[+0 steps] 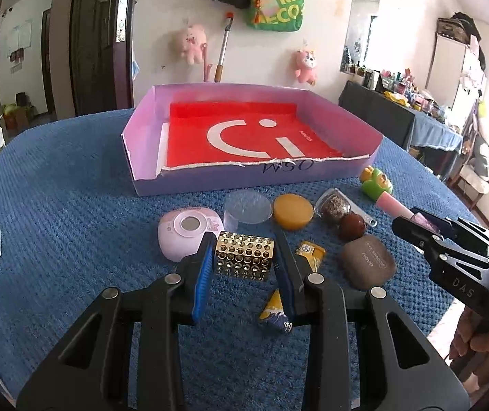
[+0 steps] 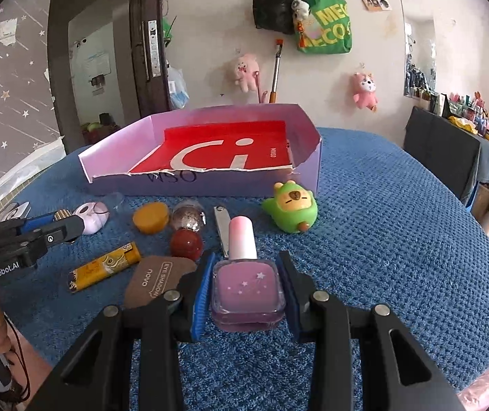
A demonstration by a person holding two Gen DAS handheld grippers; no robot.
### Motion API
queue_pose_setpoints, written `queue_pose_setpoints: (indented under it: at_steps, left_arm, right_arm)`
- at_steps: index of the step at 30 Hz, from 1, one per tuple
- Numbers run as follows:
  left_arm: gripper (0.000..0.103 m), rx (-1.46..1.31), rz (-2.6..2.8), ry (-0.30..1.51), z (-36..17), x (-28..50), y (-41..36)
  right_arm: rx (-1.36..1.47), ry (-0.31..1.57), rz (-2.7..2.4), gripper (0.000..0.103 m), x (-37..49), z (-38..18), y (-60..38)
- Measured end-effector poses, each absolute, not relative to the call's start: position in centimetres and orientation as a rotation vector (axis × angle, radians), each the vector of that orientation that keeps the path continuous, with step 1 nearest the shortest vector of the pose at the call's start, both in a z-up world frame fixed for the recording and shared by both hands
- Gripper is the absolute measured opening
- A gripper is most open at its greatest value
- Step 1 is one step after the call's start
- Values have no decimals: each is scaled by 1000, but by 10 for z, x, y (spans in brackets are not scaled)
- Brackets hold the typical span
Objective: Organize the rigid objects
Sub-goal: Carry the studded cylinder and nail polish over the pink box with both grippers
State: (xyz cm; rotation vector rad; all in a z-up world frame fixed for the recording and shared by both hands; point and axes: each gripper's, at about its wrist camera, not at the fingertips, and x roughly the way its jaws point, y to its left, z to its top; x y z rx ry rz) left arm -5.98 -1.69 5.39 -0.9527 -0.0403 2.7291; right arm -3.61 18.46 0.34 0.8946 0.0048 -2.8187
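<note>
My left gripper is shut on a gold studded block, its blue pads pressing both sides just above the blue cloth. My right gripper is shut on a purple nail polish bottle with a pink cap, close to the cloth. A shallow purple box with a red lining stands behind the objects. Each gripper shows in the other's view: the right gripper at the right edge, the left gripper at the left edge.
Between the grippers and the box lie a pink round device, a clear lid, an amber disc, a glitter jar, a red-brown ball, a brown eye shadow compact, a yellow lighter, a nail clipper and a green toy.
</note>
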Motion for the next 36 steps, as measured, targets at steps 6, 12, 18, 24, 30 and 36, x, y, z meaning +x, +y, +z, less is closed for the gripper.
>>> queue_pose_setpoints:
  at_steps: [6,12,18,24,30,36]
  left_arm:
    - [31,-908,2747,-45,72,-68,-18]
    - [31,-891,2721,-86,88,-97,-20]
    - [31,-979,2665,-57,86,-150,-18]
    - [31,-1072,2659,89,71,-191,-14]
    - [31,-1149,2644,234,60,-215,-11]
    - [31,-1227,2598,317,51,-227,-11]
  right_arm:
    - [843,9,-2820,39,-42,20,183]
    - [766,20,-2811,39,-68,48,183]
    - [766,62,-2764,39,-116,64,177]
    - [868,129,-2721,39,-175,61,174]
    - [1035,248,-2661,39,-214,44,170]
    - [1157,347,-2594,39,-232,33,166]
